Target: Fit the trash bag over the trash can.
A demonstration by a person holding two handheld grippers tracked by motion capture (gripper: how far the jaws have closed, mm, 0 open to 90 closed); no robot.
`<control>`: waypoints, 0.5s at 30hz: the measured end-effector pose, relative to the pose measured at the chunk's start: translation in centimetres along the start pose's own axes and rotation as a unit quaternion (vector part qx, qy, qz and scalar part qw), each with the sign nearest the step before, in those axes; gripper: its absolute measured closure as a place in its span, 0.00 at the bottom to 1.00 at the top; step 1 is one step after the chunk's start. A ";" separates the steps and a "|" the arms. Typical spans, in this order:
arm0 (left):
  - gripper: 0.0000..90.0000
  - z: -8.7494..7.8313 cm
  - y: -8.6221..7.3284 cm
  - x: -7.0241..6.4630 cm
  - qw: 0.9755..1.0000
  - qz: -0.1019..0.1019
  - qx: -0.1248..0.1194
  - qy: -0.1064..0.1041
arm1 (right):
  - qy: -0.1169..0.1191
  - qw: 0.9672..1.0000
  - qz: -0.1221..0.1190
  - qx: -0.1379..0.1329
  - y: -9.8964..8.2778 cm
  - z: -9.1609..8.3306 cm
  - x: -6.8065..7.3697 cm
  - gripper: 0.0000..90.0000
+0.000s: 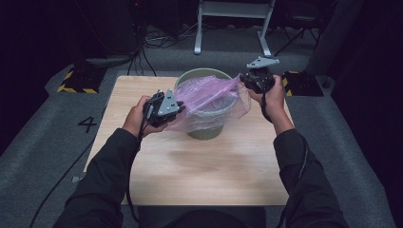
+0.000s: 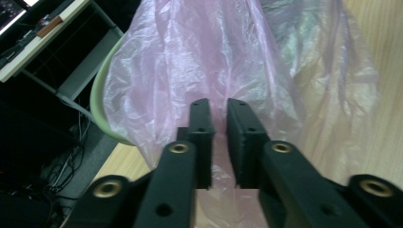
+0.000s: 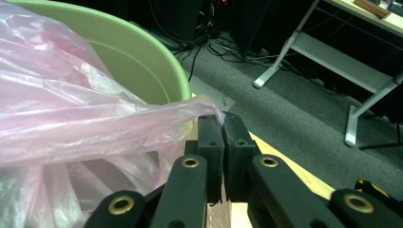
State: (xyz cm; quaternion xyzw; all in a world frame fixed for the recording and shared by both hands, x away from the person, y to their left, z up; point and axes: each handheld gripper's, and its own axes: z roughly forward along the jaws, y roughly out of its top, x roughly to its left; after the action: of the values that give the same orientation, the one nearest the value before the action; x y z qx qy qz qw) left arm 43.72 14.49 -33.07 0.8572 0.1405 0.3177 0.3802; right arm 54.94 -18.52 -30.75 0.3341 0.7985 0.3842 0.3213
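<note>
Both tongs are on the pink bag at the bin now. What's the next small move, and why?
Probably draw the two tongs apart and down, to stretch the bag's mouth over the rim. The right tongs pinch the pink bag at the green bin's far right; the left tongs grip it at the near left. The film lies bunched across the opening, not seated.

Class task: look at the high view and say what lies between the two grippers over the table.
Between the left gripper and the right gripper stretches the pink plastic bag, draped over the green bin; the high view shows this.
</note>
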 end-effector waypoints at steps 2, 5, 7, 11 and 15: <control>1.00 -0.1 0.0 0.3 1.000 -0.005 -0.014 -0.007 | -0.001 1.000 0.000 0.002 -0.1 0.0 -0.1 0.98; 1.00 -0.3 -0.1 1.3 0.999 -0.032 -0.037 -0.009 | -0.002 1.000 0.000 0.004 -0.2 0.2 -0.2 0.98; 1.00 -0.4 -0.3 2.4 0.996 -0.065 -0.055 -0.007 | -0.003 1.000 0.001 0.007 -0.2 0.3 -0.3 0.98; 1.00 -0.1 -0.7 4.5 0.990 -0.113 -0.080 -0.004 | -0.008 1.000 -0.009 0.019 0.0 0.9 -0.2 0.97; 1.00 1.2 -1.7 6.4 0.980 -0.171 -0.098 -0.010 | -0.007 0.999 -0.008 0.036 0.0 1.6 -0.6 0.97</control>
State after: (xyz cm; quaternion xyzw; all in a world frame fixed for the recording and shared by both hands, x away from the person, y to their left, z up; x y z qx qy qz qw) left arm 49.35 17.98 -32.15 0.7822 0.2497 0.2514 0.5124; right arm 56.55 -18.35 -31.40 0.3414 0.8124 0.3502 0.3174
